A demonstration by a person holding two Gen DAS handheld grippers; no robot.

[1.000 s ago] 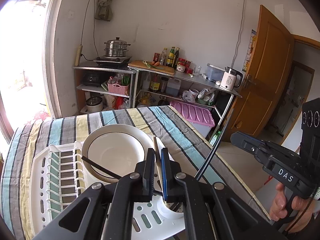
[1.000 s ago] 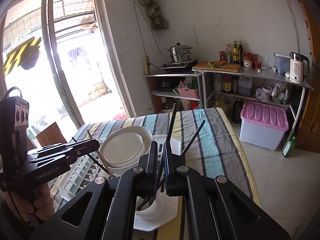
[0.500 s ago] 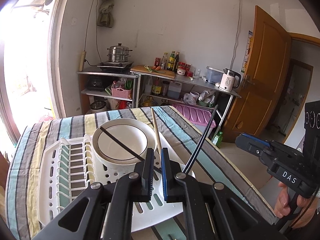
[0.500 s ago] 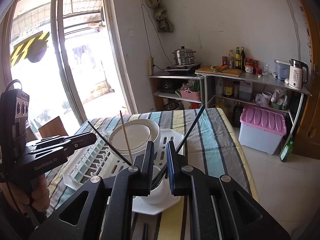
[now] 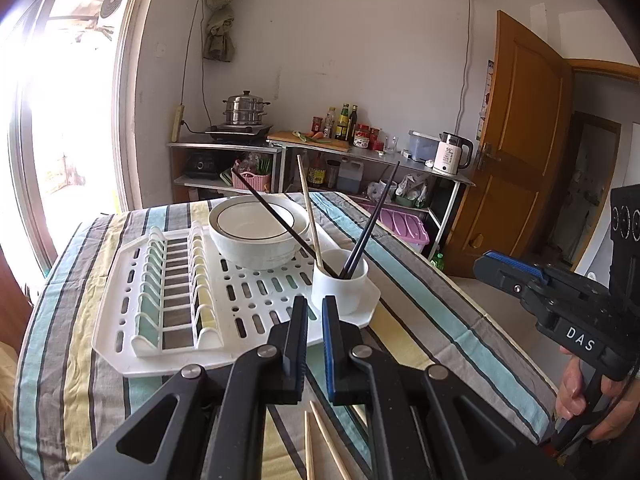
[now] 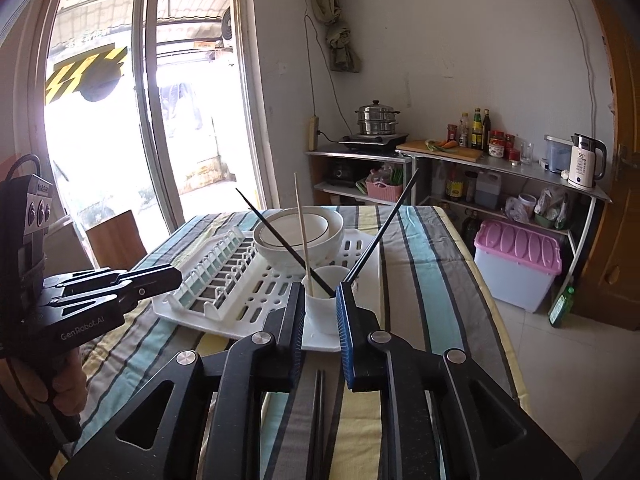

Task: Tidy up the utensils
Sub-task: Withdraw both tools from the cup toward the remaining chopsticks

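A white cup (image 5: 340, 286) (image 6: 322, 308) stands on the near right corner of the white drying rack (image 5: 180, 312). Black chopsticks (image 5: 372, 216) (image 6: 384, 232) and one wooden chopstick (image 5: 308, 208) (image 6: 301, 224) lean in it. My left gripper (image 5: 315, 308) is shut with nothing in it, a short way in front of the cup. My right gripper (image 6: 318, 296) is opening; nothing is held, and the cup shows beyond the gap. Two wooden chopsticks (image 5: 316, 440) lie on the cloth under the left gripper. A black pair (image 6: 319, 400) lies under the right.
A white bowl (image 5: 256, 236) sits on the rack behind the cup. The striped tablecloth (image 5: 420, 280) ends at the right, above a tiled floor. A hand (image 5: 580, 400) holds the right gripper's body at the right. Kitchen shelves and a pink-lidded box (image 6: 520, 264) stand beyond.
Both grippers have drawn back from the cup toward the near table edge. The right jaws have opened off a black chopstick, which now leans in the cup. Loose chopsticks on the cloth came into view.
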